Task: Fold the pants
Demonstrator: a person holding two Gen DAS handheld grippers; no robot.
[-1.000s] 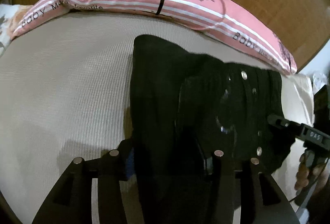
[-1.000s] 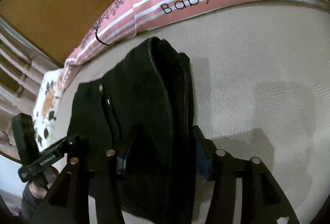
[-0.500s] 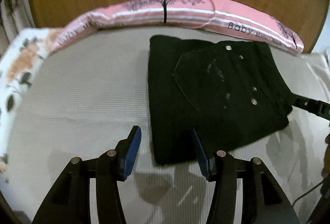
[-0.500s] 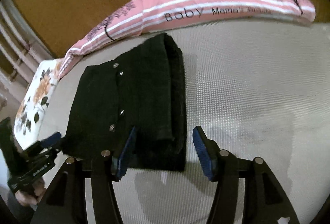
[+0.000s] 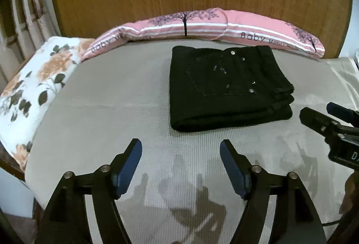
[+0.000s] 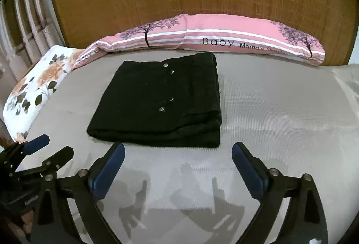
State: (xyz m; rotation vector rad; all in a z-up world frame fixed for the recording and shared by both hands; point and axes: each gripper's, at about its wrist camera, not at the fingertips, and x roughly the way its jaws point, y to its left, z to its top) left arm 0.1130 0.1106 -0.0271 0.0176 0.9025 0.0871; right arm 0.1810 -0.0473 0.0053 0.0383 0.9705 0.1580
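On the grey bed mat [image 5: 101,122], just in front of the pink striped pillow [image 5: 202,26], the black pants [image 5: 224,89] lie folded into a compact, squared stack with the stud buttons facing up, which suggests the folding is finished. Both tools hang above the mat on the near side of the stack, clear of it. The left tool [image 5: 180,167] has just been opening and stands wide with nothing between its blue pads; the right tool [image 6: 178,172] has likewise just spread, wider yet, and is empty too. Held apart from the cloth like this, neither can drag the stack out of shape.
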